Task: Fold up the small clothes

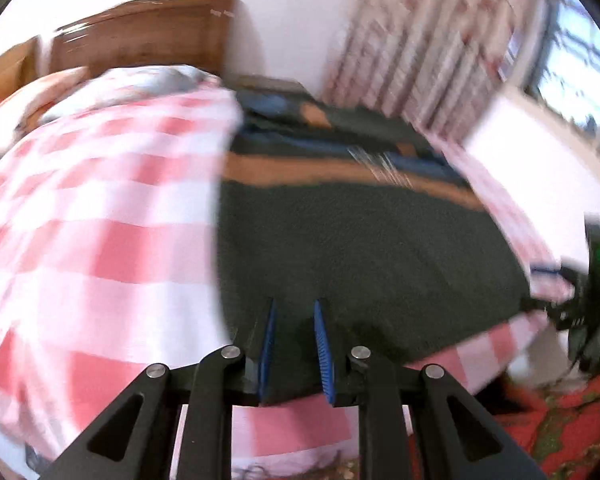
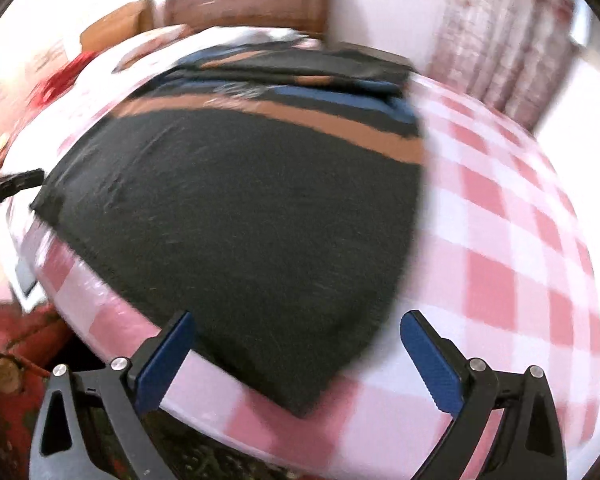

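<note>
A: Where is the garment [image 2: 236,216] lying?

B: It is lying flat on the bed [image 2: 500,208], a dark green piece with an orange band and blue stripes across its far part. Its near corner is pointing toward the bed's edge, and more striped cloth is sitting bunched beyond it toward the headboard [image 2: 252,4].

A: What is the left gripper [image 1: 296,320] doing?

B: Its blue pads [image 1: 323,354] are standing close together with only a narrow gap between them. In the left wrist view the garment's near edge is showing in that gap and running between the fingers, so the pads seem to be pinching the cloth, though blur is making the contact hard to read.

A: And the right gripper [image 2: 296,328]?

B: Its jaws are standing wide apart, with nothing held. It is hovering over the garment's near corner, and that corner is showing between the two fingers without either pad touching it.

A: What is lying around the garment?

B: The pink and white checked sheet [image 1: 80,220] is spreading out on both sides. A red patterned rug [image 1: 572,412] is showing below the bed's edge, and a curtain [image 1: 420,40] is hanging beside a window [image 1: 572,68]. In the right wrist view, a black part of the other gripper is poking in at the left edge, beside the garment's corner.
</note>
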Tool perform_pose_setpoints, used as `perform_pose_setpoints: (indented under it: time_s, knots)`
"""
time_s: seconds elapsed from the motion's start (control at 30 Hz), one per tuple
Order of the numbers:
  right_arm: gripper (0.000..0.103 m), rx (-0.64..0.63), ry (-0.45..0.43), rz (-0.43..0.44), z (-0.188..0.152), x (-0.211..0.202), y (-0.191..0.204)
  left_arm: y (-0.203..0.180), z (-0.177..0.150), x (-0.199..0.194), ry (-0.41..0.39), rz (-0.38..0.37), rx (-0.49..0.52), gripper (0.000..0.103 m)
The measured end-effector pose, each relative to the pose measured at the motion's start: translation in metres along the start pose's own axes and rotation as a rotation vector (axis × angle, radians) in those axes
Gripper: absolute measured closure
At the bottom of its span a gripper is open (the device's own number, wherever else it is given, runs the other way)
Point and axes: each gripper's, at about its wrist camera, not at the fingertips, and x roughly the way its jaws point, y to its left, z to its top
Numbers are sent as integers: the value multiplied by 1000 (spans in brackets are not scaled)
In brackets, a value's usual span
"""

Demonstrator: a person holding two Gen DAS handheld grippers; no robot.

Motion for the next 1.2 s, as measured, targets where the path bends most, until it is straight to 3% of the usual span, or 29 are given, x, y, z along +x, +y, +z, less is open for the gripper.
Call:
perform_pose_setpoints:
  time_s: [0.07, 0.17, 0.23, 0.53, 0.73, 0.83, 0.97, 1.13, 1.2]
  knots:
    - [0, 115, 17, 0, -3, 2, -24, 20, 6, 0, 11, -71, -94, 83]
    - [0, 241, 19, 50, -5, 3, -44, 23, 9, 14, 63, -88, -127, 81]
    - [0, 231, 24, 74, -3, 4, -41, 16, 6, 27, 108, -98, -112, 77]
    - [0, 141, 25, 94, -6, 4, -20, 27, -4, 19, 109, -126, -141, 75]
    - [0, 110, 26, 106, -2, 6, -14, 27, -5, 14, 110, -86, -106, 75]
    - [0, 118, 27, 116, -2, 5, -16, 36, -3, 13, 118, -2, -124, 74]
    - [0, 112, 19, 113, 2, 8, -15, 39, 5, 26, 148, -72, -165, 69]
    - [0, 114, 21, 114, 3, 7, -15, 14, 11, 38, 127, -142, -110, 12]
    - [0, 107, 17, 108, 3, 8, -13, 2, 14, 44, 146, -132, -85, 0]
